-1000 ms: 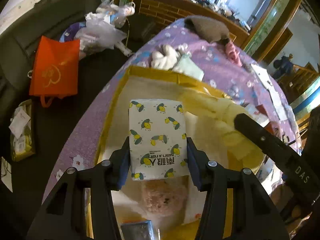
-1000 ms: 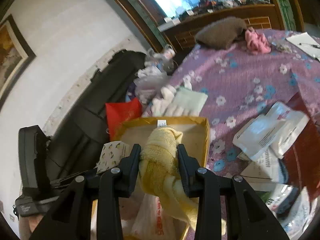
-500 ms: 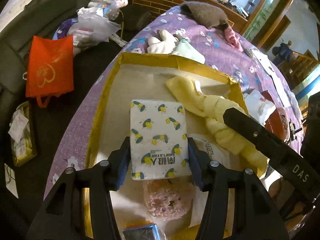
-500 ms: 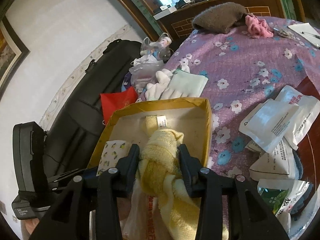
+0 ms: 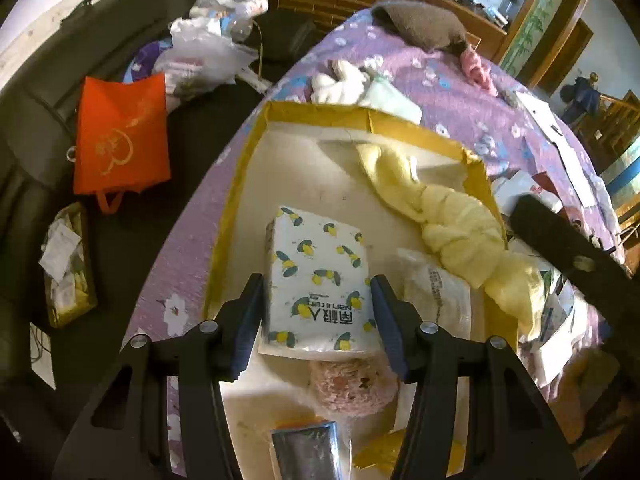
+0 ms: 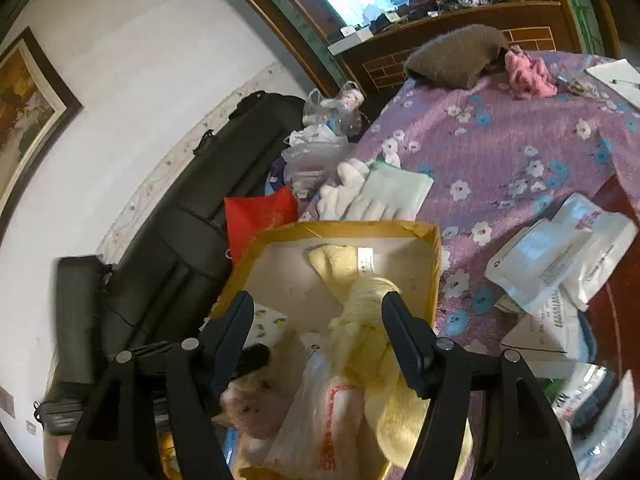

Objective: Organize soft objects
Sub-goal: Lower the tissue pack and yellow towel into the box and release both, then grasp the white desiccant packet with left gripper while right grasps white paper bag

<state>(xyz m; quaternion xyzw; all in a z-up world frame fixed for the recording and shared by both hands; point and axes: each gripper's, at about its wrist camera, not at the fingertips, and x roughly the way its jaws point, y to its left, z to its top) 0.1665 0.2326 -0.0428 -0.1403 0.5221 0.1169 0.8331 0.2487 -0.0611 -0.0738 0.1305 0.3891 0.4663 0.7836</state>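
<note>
The tissue pack [image 5: 318,280] lies in the yellow box [image 5: 420,130], between the spread jaws of the left gripper [image 5: 318,308]. The right gripper [image 6: 318,330] stands spread over the yellow towel [image 6: 372,320], which also lies in the box.

The tissue pack [image 5: 318,280] with the lemon print carries Chinese characters and the Latin word "nanuren", seen upside down in the left wrist view. Red print on the plastic bag [image 6: 320,420] and dark print on the white pouches [image 6: 560,264] are too small to read.
</note>
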